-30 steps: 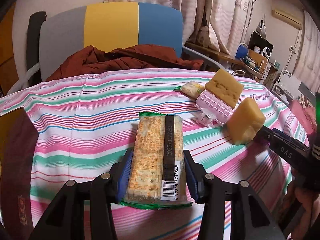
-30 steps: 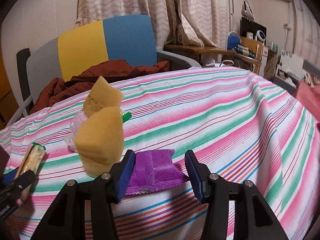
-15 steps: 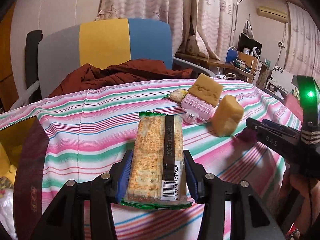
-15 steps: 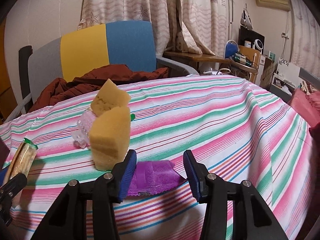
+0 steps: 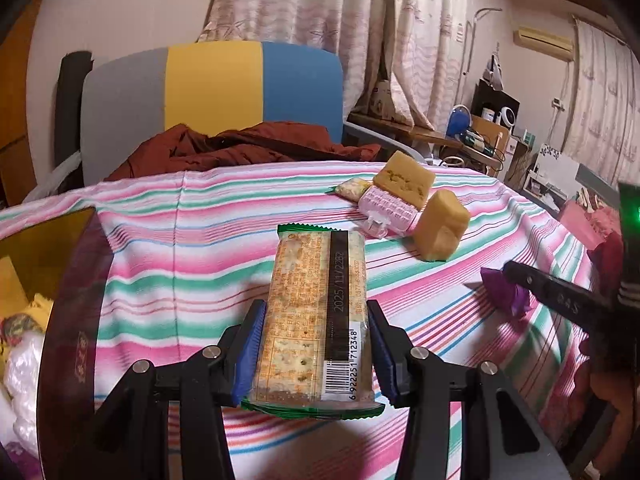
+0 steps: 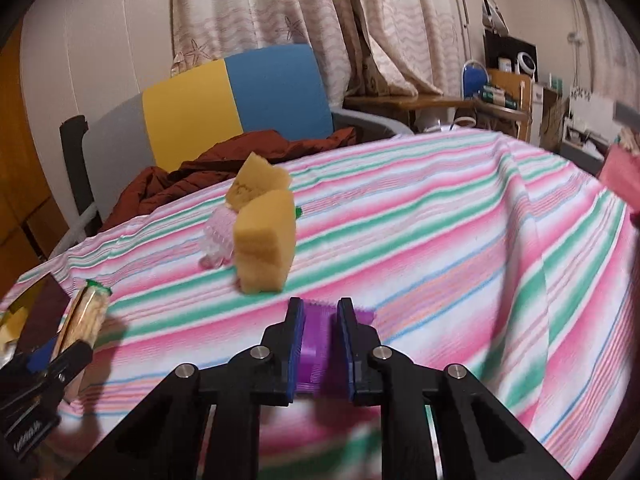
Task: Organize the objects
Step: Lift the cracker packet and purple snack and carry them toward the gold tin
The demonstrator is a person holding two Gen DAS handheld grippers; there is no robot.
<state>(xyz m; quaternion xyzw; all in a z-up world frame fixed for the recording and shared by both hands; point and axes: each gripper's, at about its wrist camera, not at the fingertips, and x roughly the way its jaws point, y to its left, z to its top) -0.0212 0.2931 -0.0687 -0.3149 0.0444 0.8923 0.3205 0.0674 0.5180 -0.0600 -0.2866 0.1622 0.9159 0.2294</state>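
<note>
On the near edge of the striped desk (image 6: 440, 216), right fingers (image 6: 319, 344) now clenched on the purple pouch (image 6: 314, 340), where a moment ago spread wide either side of it; pouch pinched narrow and creased, seemingly lifted just off the cloth. Likely means second item secured, ready for carrying. Left fingers (image 5: 316, 354) clamped as before on the cracker pack (image 5: 316, 316), held level above the desk, barcode up, green-edged wrapper intact. Farther off, right of centre: two yellow sponges (image 5: 442, 224), pink brush (image 5: 386, 206), small snack packet (image 5: 352, 190) clustered together, untouched. At far left, open dark box (image 5: 64, 280).
</note>
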